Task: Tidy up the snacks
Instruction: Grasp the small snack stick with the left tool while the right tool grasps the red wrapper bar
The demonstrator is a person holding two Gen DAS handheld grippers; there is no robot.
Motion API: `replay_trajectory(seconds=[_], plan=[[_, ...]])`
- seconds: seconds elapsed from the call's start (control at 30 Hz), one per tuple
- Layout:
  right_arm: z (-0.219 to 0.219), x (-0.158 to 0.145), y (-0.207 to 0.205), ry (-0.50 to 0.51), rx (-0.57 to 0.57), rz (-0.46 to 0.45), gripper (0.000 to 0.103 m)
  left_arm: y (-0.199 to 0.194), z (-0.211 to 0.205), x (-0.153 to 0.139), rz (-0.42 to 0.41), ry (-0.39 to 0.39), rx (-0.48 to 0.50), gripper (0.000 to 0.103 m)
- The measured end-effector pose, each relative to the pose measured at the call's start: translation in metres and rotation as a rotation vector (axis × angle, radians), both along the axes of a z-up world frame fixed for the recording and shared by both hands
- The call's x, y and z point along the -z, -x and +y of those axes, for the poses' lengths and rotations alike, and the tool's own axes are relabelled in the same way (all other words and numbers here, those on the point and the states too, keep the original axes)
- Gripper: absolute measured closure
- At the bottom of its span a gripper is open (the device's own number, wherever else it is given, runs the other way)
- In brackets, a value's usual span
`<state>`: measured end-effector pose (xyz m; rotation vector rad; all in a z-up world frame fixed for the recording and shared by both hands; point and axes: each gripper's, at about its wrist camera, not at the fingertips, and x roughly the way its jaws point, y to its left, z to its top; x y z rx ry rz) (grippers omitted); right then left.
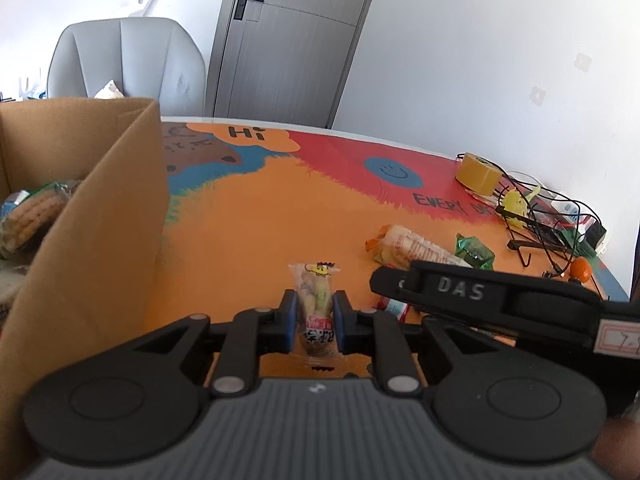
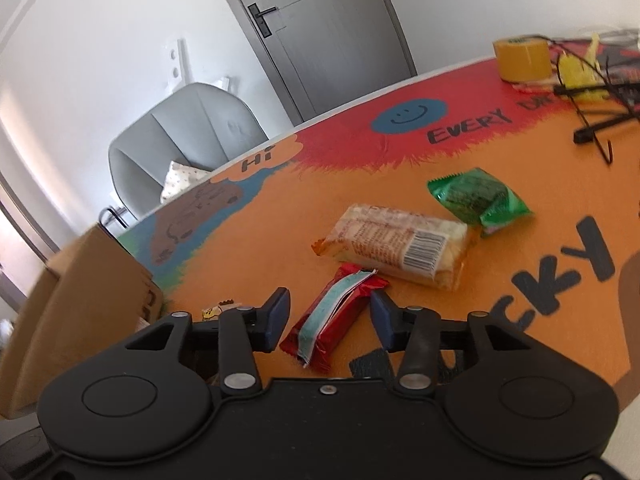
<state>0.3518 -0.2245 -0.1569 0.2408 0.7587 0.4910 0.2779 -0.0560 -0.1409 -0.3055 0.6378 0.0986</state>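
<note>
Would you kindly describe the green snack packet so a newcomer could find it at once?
Start at the blue smiley face printed on the colourful table mat, then come toward the camera. The green snack packet lies just right of the long clear biscuit pack. It is the only green, crinkly foil wrapper there.

Left gripper (image 1: 316,312): black two-finger tool with blue pads, tilted down toward the table; jaws clamped on a small clear snack packet (image 1: 316,300).
Right gripper (image 2: 329,320): same black build, blue pads, angled downward; jaws parted, pads clear of the red wrapper bar (image 2: 332,322) lying between them.
</note>
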Motion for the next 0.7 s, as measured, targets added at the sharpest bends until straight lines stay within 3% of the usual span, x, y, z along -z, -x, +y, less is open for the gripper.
replay_trajectory(seconds=[0.07,0.3,0.7], plan=[[0.004,-0.001,0.002,0.037,-0.008,-0.015,0.058,-0.001,0.001,0.002,0.007,0.003,0.000,0.085],[-0.008,-0.004,0.007,0.083,0.003,-0.008,0.078,-0.002,0.000,0.005,0.024,0.009,0.008,0.085],[-0.005,-0.006,0.012,0.166,0.023,-0.035,0.072,-0.007,-0.006,0.009,0.042,-0.038,0.022,0.085]])
